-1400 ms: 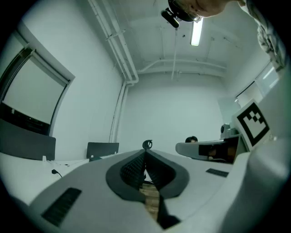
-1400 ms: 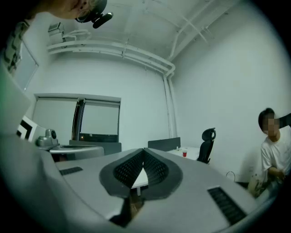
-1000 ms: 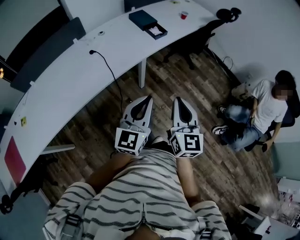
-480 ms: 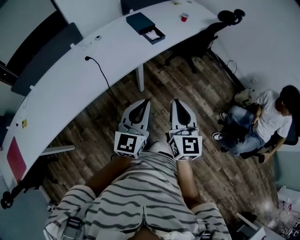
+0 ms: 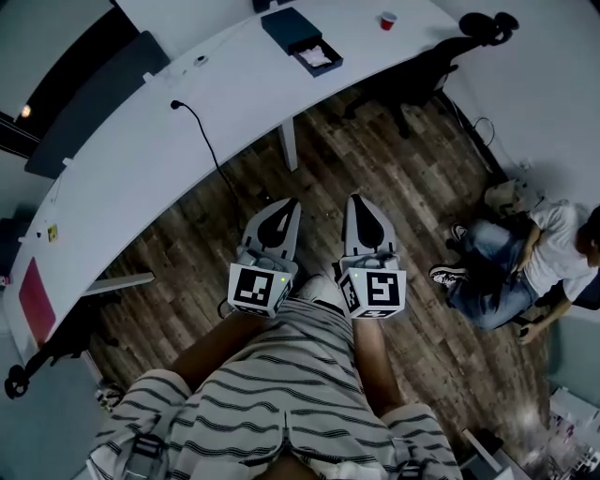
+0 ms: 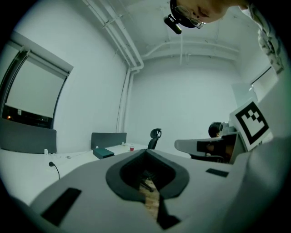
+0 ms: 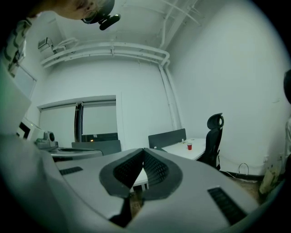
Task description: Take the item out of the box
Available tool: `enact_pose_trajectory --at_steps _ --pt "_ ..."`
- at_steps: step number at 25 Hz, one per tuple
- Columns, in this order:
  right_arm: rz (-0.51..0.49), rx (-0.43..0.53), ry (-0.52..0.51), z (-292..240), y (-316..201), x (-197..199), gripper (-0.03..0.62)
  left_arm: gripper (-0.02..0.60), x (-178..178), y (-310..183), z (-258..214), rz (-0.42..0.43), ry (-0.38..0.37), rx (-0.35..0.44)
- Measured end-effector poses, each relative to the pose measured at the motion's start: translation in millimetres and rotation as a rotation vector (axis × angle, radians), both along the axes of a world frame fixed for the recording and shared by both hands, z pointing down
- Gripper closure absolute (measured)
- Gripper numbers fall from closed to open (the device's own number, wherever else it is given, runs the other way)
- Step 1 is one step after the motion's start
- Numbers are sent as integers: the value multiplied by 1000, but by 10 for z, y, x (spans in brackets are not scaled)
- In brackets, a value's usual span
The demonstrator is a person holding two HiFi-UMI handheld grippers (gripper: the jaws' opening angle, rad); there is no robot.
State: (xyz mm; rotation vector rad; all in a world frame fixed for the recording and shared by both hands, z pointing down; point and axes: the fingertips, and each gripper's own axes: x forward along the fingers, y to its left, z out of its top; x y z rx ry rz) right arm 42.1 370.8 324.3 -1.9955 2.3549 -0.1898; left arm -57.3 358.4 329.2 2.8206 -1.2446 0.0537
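While both grippers hang level over wood floor point(image 5: 412, 178), neither holds anything. Left gripper point(image 5: 291, 202): jaws together, empty. Right gripper point(image 5: 361, 200): jaws together, empty. Pair side by side, just ahead of striped shirt point(image 5: 281, 394). Dark box point(image 5: 291, 28) on far end of white desk point(image 5: 131, 187), well apart from grippers. White item point(image 5: 318, 57) lies in its open part. Red cup point(image 5: 388, 20) near box. Cable point(image 5: 208, 141) crosses desk. Seated person point(image 5: 530, 267) at right.
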Motion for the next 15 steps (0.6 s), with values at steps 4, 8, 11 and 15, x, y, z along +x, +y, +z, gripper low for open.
enact_pose_trajectory --at_steps 4,8,11,15 --pt "-16 -12 17 42 -246 67 576 557 174 -275 54 -3 9 -3" --pt "-11 -12 47 27 -578 180 576 557 386 -654 35 22 33 2" --pt "-1 -18 50 35 -932 276 576 557 478 -990 70 39 24 -3" --pt "14 -26 60 14 -1505 383 576 557 582 -1569 65 60 13 -9"
